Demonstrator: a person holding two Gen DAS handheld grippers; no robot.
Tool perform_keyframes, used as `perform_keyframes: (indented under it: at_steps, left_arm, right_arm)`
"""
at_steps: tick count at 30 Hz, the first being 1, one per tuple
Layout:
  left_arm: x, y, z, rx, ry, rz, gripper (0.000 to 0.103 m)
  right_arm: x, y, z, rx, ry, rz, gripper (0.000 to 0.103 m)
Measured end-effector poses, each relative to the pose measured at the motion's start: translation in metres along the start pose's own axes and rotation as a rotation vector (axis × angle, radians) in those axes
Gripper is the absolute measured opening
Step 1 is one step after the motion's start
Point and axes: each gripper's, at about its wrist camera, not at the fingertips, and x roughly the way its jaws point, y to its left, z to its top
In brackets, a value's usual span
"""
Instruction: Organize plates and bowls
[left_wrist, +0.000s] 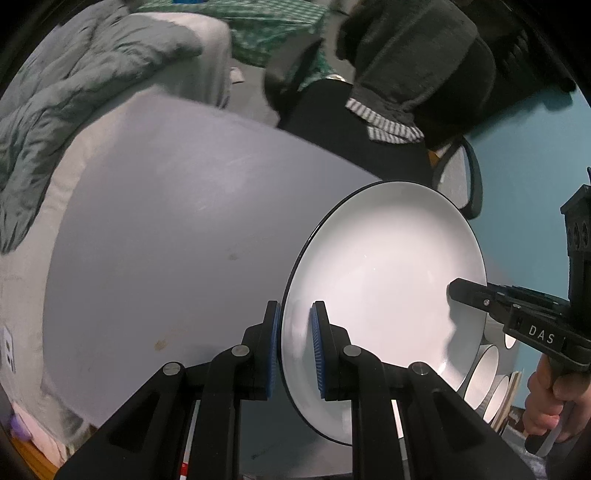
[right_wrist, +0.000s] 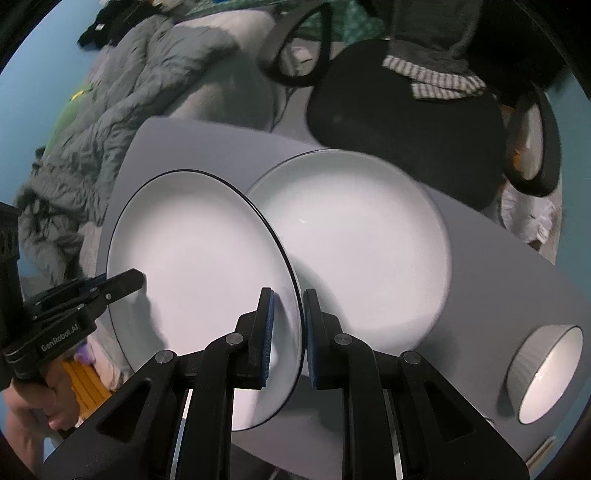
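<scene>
I hold one white plate with a thin black rim (left_wrist: 388, 266) between both grippers, lifted and tilted above the grey table (left_wrist: 166, 240). My left gripper (left_wrist: 295, 310) is shut on the plate's near rim, blue pads on both faces. The right gripper (left_wrist: 456, 290) clamps the opposite rim. In the right wrist view the same plate (right_wrist: 192, 258) sits in my right gripper (right_wrist: 288, 295), with the left gripper (right_wrist: 136, 278) on its far edge. A second plain white plate (right_wrist: 369, 240) lies on the table behind it. A grey bowl (right_wrist: 546, 373) with a white inside stands at the right.
A black office chair (right_wrist: 406, 122) draped with striped cloth stands past the table's far edge. Rumpled grey bedding (left_wrist: 74, 74) lies to the left. More white-lined bowls (left_wrist: 484, 369) show past the held plate's lower right. A hand (left_wrist: 546, 402) grips the right tool.
</scene>
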Motion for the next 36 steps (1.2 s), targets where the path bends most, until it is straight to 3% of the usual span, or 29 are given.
perform_keyframes:
  at_steps: [6, 16, 30, 36]
  left_arm:
    - [0.023, -0.038, 0.020, 0.083, 0.036, 0.001, 0.016]
    - [0.054, -0.065, 0.033, 0.138, 0.090, 0.035, 0.016]
    - [0.066, -0.078, 0.042, 0.160, 0.097, 0.131, 0.021]
    - [0.069, -0.083, 0.039, 0.158, 0.098, 0.161, 0.024]
  right_arm:
    - [-0.007, -0.038, 0.001, 0.082, -0.015, -0.008, 0.016]
    - [0.003, -0.081, 0.004, 0.186, -0.006, -0.007, 0.016]
    - [0.014, -0.096, 0.011, 0.222, 0.008, 0.022, 0.016]
    - [0.015, -0.099, 0.009, 0.263, 0.063, 0.043, 0.022]
